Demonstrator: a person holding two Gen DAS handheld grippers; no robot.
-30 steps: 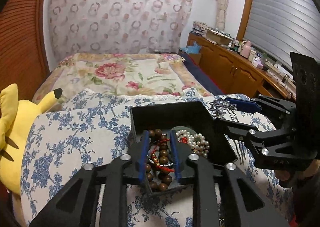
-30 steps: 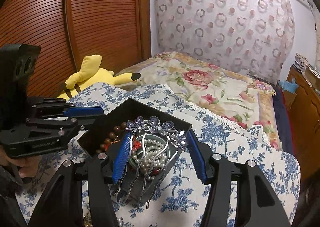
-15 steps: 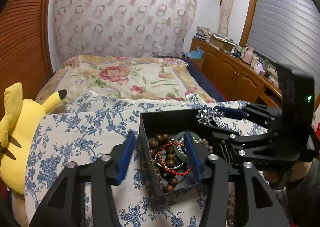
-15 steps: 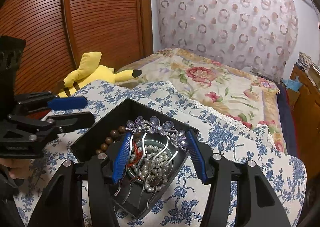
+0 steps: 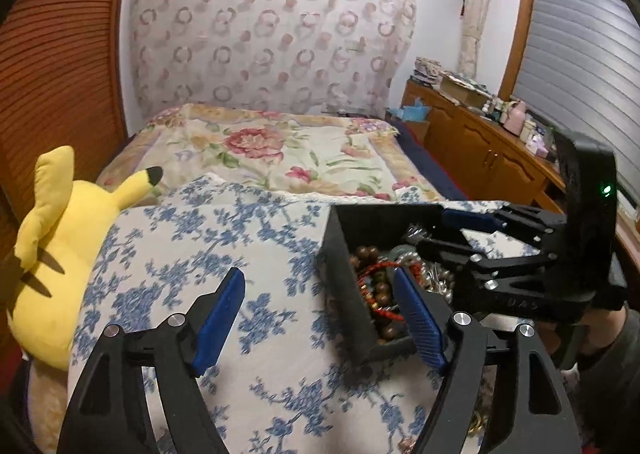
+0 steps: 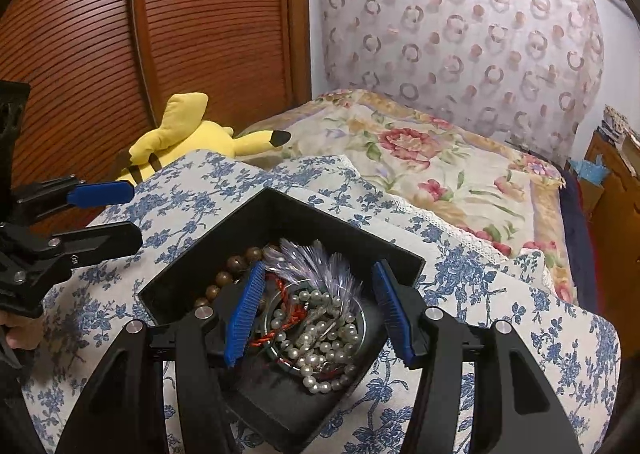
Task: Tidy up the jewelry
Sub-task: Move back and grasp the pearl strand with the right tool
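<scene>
Left gripper jaws just spread wide, empty, beside the black box, clearing out. Right gripper over the box, blurred purple hairpin between its blue pads; grip unclear.

Bare floral cloth lies left of the black tray; yellow plush borders it.

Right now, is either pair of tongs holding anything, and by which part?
Left tongs, just opened wider, hold nothing. A blurred hair comb sits between the right tongs; whether they grip it cannot be told.
</scene>
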